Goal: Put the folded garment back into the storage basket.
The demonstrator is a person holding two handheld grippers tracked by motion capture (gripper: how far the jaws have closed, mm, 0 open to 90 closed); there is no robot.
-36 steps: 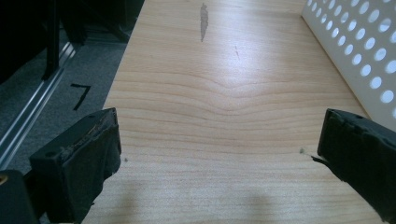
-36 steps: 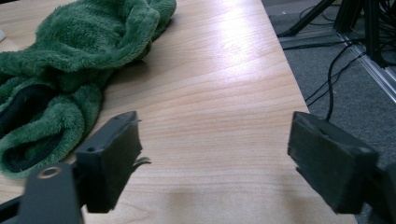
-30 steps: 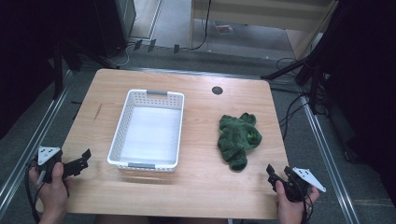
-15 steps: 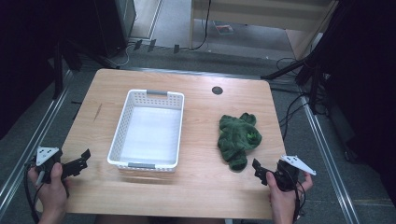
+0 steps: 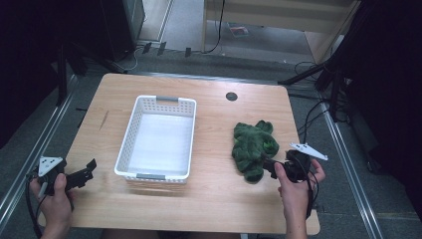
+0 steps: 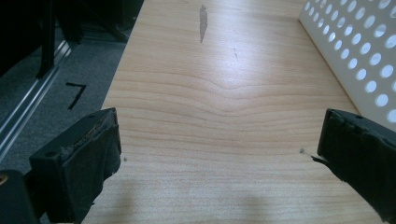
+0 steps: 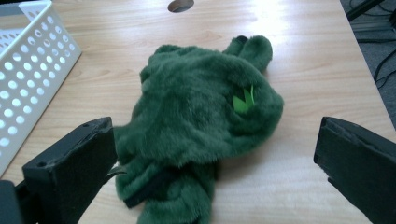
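The right gripper (image 7: 215,168) stands with its jaws spread wide and grips nothing. The green plush toy (image 7: 201,116) lies directly ahead of it, the near end of the plush already between the jaws. In the high view the right gripper (image 5: 271,167) sits at the toy's (image 5: 254,147) near right edge. The toy's long axis runs away from the person, roughly in line with the gripper's approach. The white basket (image 5: 159,137) stands to the toy's left, well apart from it. The left gripper (image 5: 82,174), likewise wide open and empty, rests near the table's (image 5: 209,199) left edge, beside the basket; the right hand is clearly nearer the toy. A bright green tag (image 7: 243,100) on the plush carries no legible writing.
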